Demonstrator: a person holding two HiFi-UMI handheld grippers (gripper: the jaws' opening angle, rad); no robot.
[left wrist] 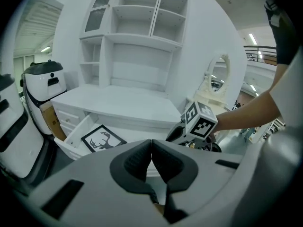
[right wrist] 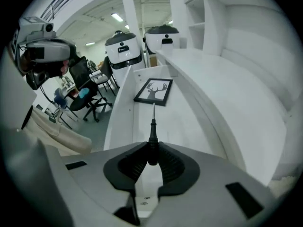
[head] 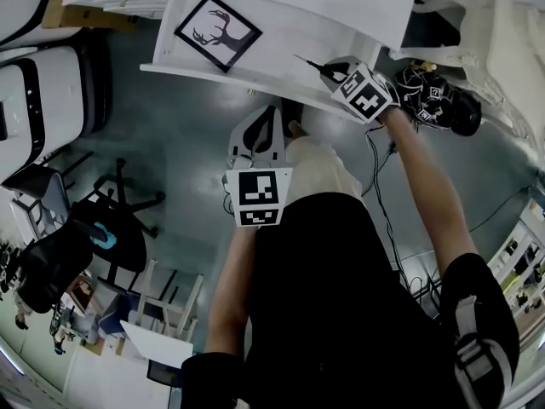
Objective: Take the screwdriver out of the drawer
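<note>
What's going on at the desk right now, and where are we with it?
A person works a gripper in each hand. The right gripper is clamped on the handle of the screwdriver, holding it above the open drawer, where a framed deer picture lies. The left gripper is shut and empty, held back from the drawer.

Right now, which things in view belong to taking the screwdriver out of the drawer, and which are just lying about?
Job: screwdriver, gripped in right gripper; open drawer.
Lying about: framed deer picture in the drawer; office chair; left gripper, shut, empty.
</note>
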